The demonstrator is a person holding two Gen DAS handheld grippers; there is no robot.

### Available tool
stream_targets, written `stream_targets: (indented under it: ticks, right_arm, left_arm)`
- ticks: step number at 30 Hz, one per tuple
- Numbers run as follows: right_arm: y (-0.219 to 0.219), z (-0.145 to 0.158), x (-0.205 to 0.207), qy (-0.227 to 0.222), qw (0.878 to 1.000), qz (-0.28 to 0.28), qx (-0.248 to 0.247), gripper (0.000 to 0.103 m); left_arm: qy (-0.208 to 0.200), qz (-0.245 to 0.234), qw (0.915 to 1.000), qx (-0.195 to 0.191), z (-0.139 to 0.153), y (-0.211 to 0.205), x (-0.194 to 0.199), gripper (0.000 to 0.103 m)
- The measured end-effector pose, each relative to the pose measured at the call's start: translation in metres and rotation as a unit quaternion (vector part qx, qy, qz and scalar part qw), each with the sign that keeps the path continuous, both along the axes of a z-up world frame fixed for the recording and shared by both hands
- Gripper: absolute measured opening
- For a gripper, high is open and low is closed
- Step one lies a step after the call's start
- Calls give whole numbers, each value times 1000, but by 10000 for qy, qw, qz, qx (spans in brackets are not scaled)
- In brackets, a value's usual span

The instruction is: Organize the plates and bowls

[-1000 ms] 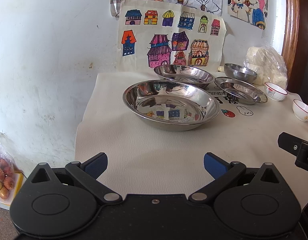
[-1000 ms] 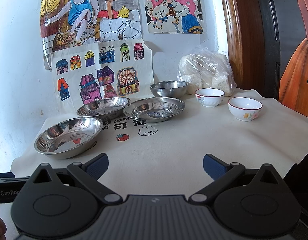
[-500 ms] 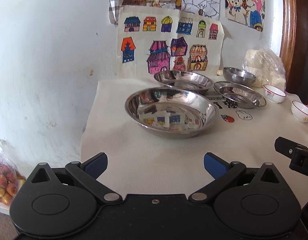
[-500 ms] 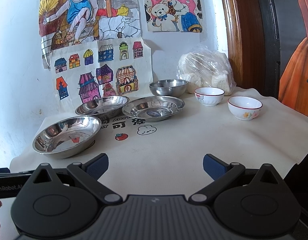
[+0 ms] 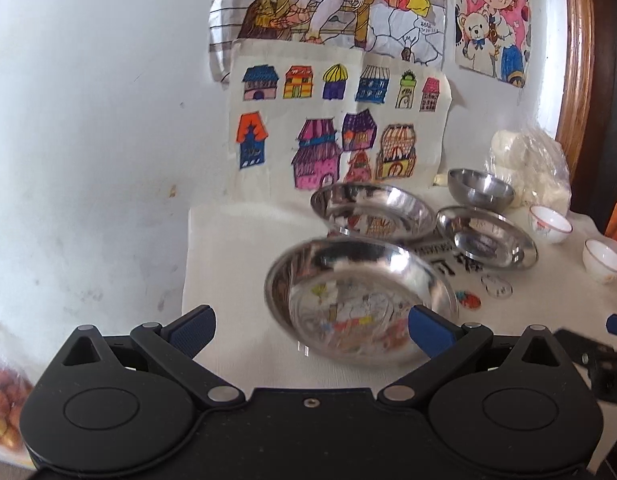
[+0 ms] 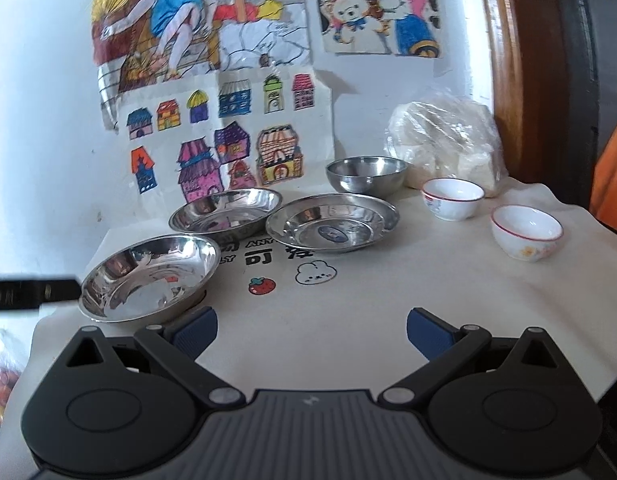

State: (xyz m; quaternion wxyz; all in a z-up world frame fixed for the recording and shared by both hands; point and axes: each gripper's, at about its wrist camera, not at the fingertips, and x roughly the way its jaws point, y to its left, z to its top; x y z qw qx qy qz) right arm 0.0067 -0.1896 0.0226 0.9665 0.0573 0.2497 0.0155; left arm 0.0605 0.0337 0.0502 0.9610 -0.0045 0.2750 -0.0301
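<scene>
Three steel plates sit on the cloth-covered table: a near one [image 5: 360, 300] [image 6: 148, 276], a far one [image 5: 372, 210] [image 6: 226, 212] by the wall, and a flat-rimmed one [image 5: 486, 236] [image 6: 332, 222]. A small steel bowl [image 5: 480, 188] [image 6: 366, 174] stands behind them. Two white red-rimmed bowls [image 6: 452, 198] [image 6: 526, 230] stand at the right. My left gripper [image 5: 310, 330] is open and empty, just short of the near plate. My right gripper [image 6: 310, 330] is open and empty over the table's front.
A plastic bag of white lumps [image 6: 448, 144] leans at the back right beside a wooden frame [image 6: 520, 60]. Drawings [image 6: 228, 140] hang on the wall. A bag of small fruit [image 5: 4, 408] sits low at the left, off the table edge.
Both views have tilted upward and shifted. The left gripper has swung left, so the near plate now sits lower right in its view. Both grippers stay open.
</scene>
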Motion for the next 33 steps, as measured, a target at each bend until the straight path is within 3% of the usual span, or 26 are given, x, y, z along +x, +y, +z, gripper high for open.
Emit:
stream_targets:
  ticks: [6, 12, 24, 33]
  right_arm:
    - [2, 9, 21, 45, 9998, 166, 107, 103]
    - [10, 13, 44, 117, 9995, 296, -38, 103]
    - [17, 23, 110, 255, 9968, 755, 84, 103]
    - [15, 28, 192, 326, 9920, 1215, -63, 103]
  left_arm:
    - [264, -279, 9992, -130, 6, 15, 44, 102]
    - [386, -449, 9982, 113, 5, 26, 79, 102]
    - [269, -416, 9986, 157, 11, 26, 149, 102]
    - [764, -173, 9959, -442, -5, 27, 196, 102]
